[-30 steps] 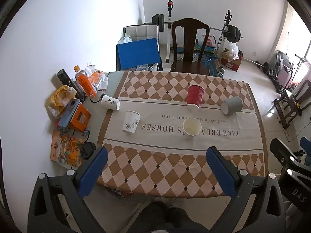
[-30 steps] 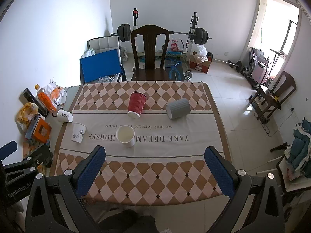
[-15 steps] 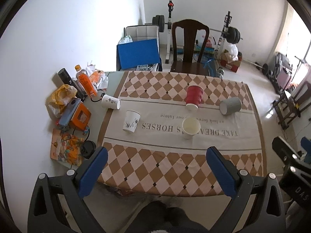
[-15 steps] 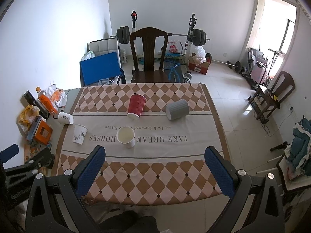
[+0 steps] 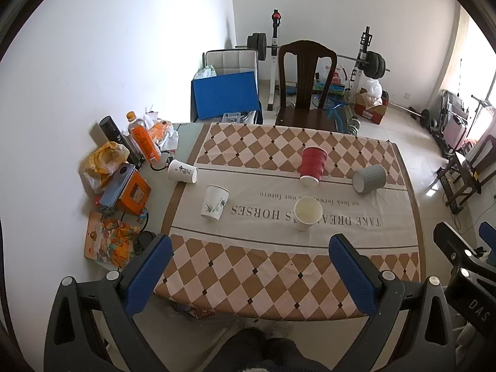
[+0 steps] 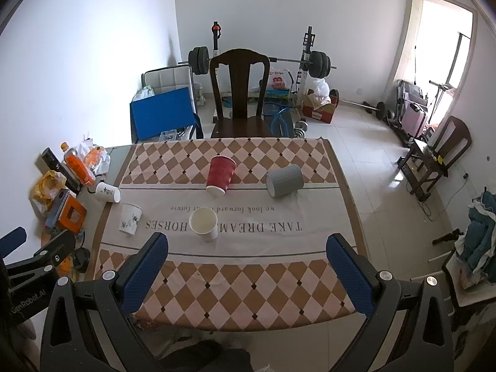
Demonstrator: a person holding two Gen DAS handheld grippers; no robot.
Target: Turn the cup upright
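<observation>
A grey ribbed cup point(image 5: 369, 179) point(image 6: 284, 180) lies on its side at the table's right. A red ribbed cup point(image 5: 313, 165) point(image 6: 220, 173) stands mouth down, tilted. A plain white cup point(image 5: 307, 213) point(image 6: 204, 224) stands upright in the middle. A printed white cup point(image 5: 215, 202) point(image 6: 130, 219) stands upright at left. Another printed cup point(image 5: 182, 171) point(image 6: 108, 192) lies on its side near the left edge. My left gripper point(image 5: 249, 262) and right gripper point(image 6: 247, 262) are open and empty, high above the near table edge.
The table carries a checked cloth point(image 5: 279, 266) point(image 6: 235, 285). Bottles, a yellow bag and an orange box point(image 5: 133, 190) crowd the table's left side. A dark wooden chair point(image 6: 240, 99) stands behind the table, with a weight rack beyond it.
Both grippers have risen and drawn back a little, so the table looks smaller and farther. Nothing on the table has moved.
</observation>
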